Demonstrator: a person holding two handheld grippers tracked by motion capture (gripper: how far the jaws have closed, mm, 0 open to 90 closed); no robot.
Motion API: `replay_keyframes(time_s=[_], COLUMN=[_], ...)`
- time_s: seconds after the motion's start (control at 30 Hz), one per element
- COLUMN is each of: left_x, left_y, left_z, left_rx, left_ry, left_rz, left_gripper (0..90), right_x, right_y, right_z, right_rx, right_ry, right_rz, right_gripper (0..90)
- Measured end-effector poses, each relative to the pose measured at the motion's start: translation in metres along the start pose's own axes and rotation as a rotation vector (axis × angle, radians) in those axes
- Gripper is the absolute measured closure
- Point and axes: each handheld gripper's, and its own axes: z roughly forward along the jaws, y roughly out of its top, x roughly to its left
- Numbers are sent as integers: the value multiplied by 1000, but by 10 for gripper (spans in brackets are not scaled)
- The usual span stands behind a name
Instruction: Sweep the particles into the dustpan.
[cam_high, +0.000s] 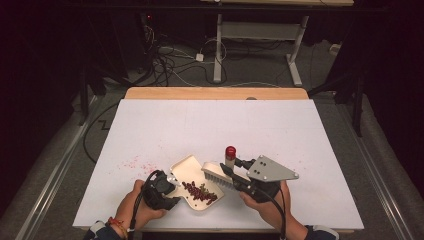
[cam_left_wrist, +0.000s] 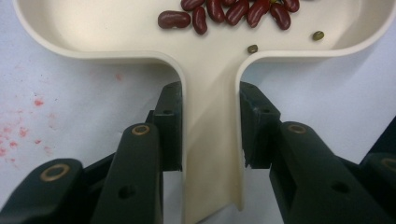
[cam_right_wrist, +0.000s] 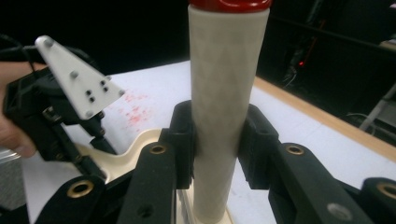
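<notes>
A cream dustpan (cam_high: 186, 169) lies near the table's front edge with several red kidney beans (cam_high: 200, 191) in it. My left gripper (cam_high: 173, 190) is shut on the dustpan's handle (cam_left_wrist: 212, 140), with both pads flat against its sides. Red beans (cam_left_wrist: 224, 11) and two small green beans (cam_left_wrist: 252, 48) lie just past the handle. My right gripper (cam_high: 233, 169) is shut on the white upright handle (cam_right_wrist: 224, 88) of a brush. The handle has a red cap (cam_high: 230, 151). The brush's bristled head (cam_high: 216, 175) sits at the dustpan's right rim.
Red stains (cam_high: 135, 162) speckle the white table cover left of the dustpan. The table's wooden far edge (cam_high: 215, 93) is well away from both hands. Cables (cam_high: 170, 62) and another table's legs (cam_high: 218, 50) are on the floor beyond.
</notes>
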Motion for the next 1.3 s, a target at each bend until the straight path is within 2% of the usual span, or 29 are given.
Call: replay_keyframes(time_s=[0.17, 0.27, 0.37, 0.47, 0.73, 0.8, 0.9, 1.1, 1.3], left_x=[1, 1, 2, 2, 5, 6, 8, 10, 10], left_y=[0, 0, 0, 0, 0, -1, -1, -2, -1], left_z=[0, 0, 0, 0, 0, 0, 0, 1, 1], left_rx=[-2, -4, -7, -6, -9, -10, -14, -25, -31], left_ry=[1, 1, -2, 3, 1, -5, -6, -3, 5], left_rz=[-5, -7, -9, -8, -23, -26, -35, -48, -53], left_gripper=[639, 639, 639, 639, 639, 639, 639, 639, 639], right_x=[-11, -16, -18, -17, -1, 2, 5, -2, -9], right_y=[2, 0, -4, -9, -7, -6, -2, 3, -4], right_z=[-1, 7, 17, 26, 20, 19, 15, 6, 11], right_rx=[-16, -4, 12, 46, 49, 43, 25, -1, -3], right_ry=[-52, -93, -111, -100, -12, 32, 61, 26, -29], right_rz=[-23, -50, -72, -68, -51, -37, -23, -34, -70], right_gripper=[703, 702, 702, 702, 702, 702, 702, 702, 702])
